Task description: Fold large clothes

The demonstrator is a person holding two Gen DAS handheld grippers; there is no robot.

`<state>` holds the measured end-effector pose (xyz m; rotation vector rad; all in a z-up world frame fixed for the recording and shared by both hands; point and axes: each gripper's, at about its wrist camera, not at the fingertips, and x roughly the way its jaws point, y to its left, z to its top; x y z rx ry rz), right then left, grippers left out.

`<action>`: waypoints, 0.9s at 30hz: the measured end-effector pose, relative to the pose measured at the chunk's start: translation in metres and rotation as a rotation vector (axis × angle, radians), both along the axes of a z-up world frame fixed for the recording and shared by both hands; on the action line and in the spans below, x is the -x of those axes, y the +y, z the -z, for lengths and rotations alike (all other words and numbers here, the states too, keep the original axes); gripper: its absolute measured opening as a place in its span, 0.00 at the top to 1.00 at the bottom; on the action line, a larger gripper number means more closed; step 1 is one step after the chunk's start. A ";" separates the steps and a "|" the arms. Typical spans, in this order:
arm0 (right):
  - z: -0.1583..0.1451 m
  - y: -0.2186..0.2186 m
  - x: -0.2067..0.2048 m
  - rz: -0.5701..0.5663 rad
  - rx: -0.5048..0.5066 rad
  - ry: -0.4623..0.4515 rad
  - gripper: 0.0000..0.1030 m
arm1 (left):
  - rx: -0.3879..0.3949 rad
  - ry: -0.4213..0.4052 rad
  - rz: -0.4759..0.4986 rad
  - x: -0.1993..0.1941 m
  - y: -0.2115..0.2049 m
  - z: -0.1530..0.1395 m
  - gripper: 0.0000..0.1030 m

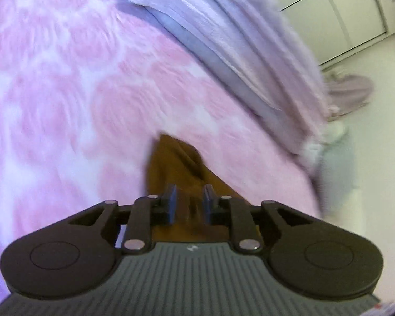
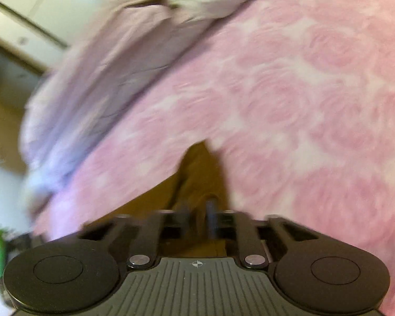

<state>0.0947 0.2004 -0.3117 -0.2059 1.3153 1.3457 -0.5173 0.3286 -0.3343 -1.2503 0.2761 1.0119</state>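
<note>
**Brown garment carried over the rose bedspread**

A pink rose-patterned bedspread (image 1: 65, 92) covers the bed, with a lilac quilt (image 1: 223, 39) bunched along its far edge and white wardrobe doors (image 1: 355, 13) beyond. Both views are smeared with blur. The left gripper (image 1: 189, 201) has its jaws narrowly apart with a fold of the brown garment (image 1: 171, 163) running between them; whether the pads truly pinch it I cannot tell. The right gripper (image 2: 198, 216) looks the same, jaws close with brown cloth (image 2: 200, 171) bunched between them, its grip unclear through the blur. To my eye, the fold will go best if both hands travel level and together, keeping the edge taut, and only let go once the cloth lies flat on the bed.
</note>
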 end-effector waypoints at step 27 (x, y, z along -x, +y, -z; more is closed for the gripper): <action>0.042 0.043 0.055 -0.365 -0.211 -0.386 0.95 | -0.177 0.347 0.137 -0.062 0.023 0.015 0.97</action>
